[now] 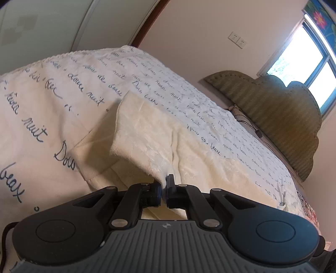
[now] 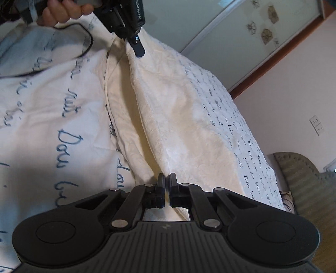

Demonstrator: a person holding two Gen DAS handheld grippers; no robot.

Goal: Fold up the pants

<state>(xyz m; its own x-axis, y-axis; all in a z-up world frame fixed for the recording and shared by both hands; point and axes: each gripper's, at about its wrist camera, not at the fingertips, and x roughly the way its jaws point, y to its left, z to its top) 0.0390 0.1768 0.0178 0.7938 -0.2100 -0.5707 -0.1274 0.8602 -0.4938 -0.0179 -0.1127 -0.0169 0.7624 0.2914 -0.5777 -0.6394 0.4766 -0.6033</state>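
Pants (image 1: 159,134) edge pinched by both hand-held grippers (image 1: 164,184) (image 2: 167,178).

The left gripper (image 1: 164,184) has its jaws pressed together, pinching a fold of cream fabric between the tips. The right gripper (image 2: 166,184) is likewise clamped, jaws nearly touching with cloth caught between them. In the right wrist view, the left gripper appears opposite, tilted downward, with the person's hand (image 2: 61,12) wrapped around its handle.

Cream pants (image 2: 168,117) (clamped both ends)
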